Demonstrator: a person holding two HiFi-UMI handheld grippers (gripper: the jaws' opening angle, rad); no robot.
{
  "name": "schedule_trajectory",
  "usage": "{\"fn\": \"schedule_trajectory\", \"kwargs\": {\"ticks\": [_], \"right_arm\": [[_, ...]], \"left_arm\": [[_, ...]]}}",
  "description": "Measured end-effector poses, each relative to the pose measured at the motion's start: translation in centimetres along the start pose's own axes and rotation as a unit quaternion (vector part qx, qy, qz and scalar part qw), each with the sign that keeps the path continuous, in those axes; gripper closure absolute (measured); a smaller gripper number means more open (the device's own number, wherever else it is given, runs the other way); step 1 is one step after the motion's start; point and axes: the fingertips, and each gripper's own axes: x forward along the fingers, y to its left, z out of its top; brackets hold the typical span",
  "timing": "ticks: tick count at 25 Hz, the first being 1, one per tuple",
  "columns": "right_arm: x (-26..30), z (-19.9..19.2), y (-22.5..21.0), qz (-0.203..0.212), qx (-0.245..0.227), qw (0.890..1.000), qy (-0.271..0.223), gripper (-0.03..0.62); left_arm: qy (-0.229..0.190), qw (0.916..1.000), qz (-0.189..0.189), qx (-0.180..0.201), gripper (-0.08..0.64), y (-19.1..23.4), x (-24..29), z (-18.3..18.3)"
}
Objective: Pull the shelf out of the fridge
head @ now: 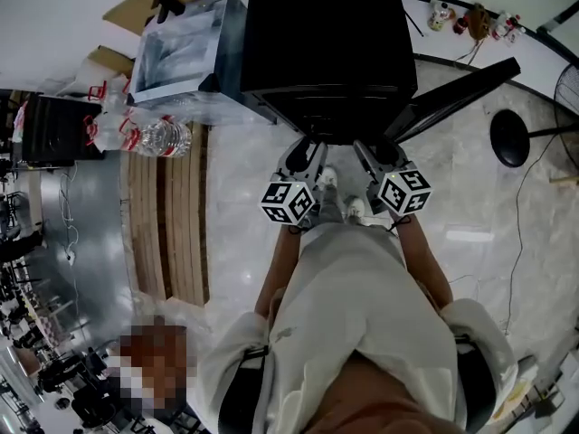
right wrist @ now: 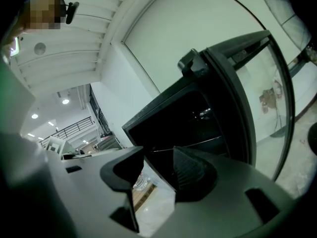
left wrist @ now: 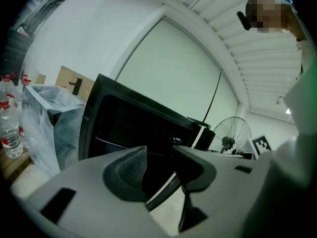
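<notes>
Left gripper (left wrist: 159,152) and right gripper (right wrist: 158,152): jaws stood slightly apart, clamping nothing. Shelf (right wrist: 206,140) sat inside fridge (head: 321,52) at 12 o'clock; door (head: 452,98) open at 2 o'clock. Risk: an uneven two-sided pull could skew the shelf, jamming it.

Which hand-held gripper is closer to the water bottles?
Left. The left hand-held gripper is right of the water bottles; the right hand-held gripper sits farther right.
</notes>
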Motion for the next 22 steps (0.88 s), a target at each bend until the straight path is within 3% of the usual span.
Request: {"fn": "schedule_trajectory", "kwargs": {"ticks": [22], "right_arm": [[5.9, -1.7, -4.8, -0.049, 0.084, 0.995, -0.017, 0.408]], "left_arm": [[0.017, 0.9983, -0.01, -0.055, 0.391, 4.9, 7.3, -2.7]]}}
